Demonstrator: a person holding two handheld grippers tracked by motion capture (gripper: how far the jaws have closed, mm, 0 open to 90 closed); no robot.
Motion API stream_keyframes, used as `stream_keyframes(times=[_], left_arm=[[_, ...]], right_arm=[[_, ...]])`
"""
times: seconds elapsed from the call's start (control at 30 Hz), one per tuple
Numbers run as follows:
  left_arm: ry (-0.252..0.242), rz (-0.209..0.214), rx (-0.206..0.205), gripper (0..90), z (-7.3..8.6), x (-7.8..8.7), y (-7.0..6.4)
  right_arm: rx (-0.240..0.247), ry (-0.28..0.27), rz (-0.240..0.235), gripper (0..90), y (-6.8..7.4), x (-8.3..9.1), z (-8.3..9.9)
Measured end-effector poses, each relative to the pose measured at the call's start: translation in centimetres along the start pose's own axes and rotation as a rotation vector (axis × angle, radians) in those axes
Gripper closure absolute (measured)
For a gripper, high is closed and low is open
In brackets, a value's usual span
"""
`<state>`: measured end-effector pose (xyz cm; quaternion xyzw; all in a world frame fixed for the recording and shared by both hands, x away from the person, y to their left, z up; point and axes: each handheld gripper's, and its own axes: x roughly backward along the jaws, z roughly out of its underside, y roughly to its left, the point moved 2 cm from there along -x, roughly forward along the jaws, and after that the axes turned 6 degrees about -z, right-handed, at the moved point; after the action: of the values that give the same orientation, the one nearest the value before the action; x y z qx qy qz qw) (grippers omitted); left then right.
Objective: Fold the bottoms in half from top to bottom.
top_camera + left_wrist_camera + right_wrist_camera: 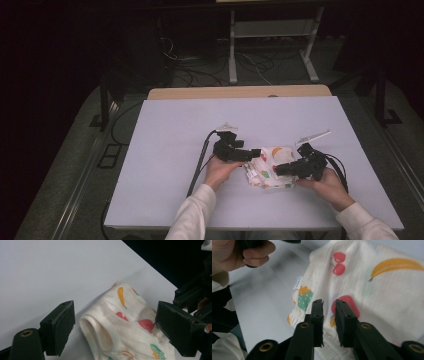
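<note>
A small white garment (pixel 270 167) printed with fruit lies crumpled on the white table (pixel 165 150), between my two hands. My left gripper (pixel 256 152) reaches its left edge. In the left gripper view that gripper (pixel 115 308) stands wide open, its jaws on either side of the garment (pixel 125 325) and its rolled hem opening. My right gripper (pixel 278 170) comes in from the right onto the cloth. In the right gripper view its jaws (pixel 329 303) are closed to a narrow gap over the garment (pixel 374 290), with the hem pinched between them.
The left gripper's black cable (pixel 199 165) trails across the table towards the front edge. The table's far edge shows a wooden strip (pixel 240 92). Behind it stand a white table frame (pixel 272 45) and floor cables (pixel 200 70). My left hand (pixel 239 255) appears in the right gripper view.
</note>
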<state>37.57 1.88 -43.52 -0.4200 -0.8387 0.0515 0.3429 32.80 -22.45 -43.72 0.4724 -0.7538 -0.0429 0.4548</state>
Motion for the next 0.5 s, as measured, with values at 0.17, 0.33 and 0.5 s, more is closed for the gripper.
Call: stream_keyframes(times=[0.17, 0.33, 0.5], left_arm=[[0.002, 0.012, 0.007, 15.7, -0.4, 0.0, 0.1], [0.014, 0.019, 0.003, 15.0, -0.8, 0.1, 0.2], [0.024, 0.026, -0.014, 14.4, -1.3, 0.1, 0.2]], right_arm=[[0.056, -0.02, 0.015, 62.6, 0.1, 0.8, -0.7], [0.08, -0.051, 0.061, 48.0, 0.0, 1.7, -1.6], [0.08, -0.078, 0.086, 33.1, -0.4, 2.3, -2.4]])
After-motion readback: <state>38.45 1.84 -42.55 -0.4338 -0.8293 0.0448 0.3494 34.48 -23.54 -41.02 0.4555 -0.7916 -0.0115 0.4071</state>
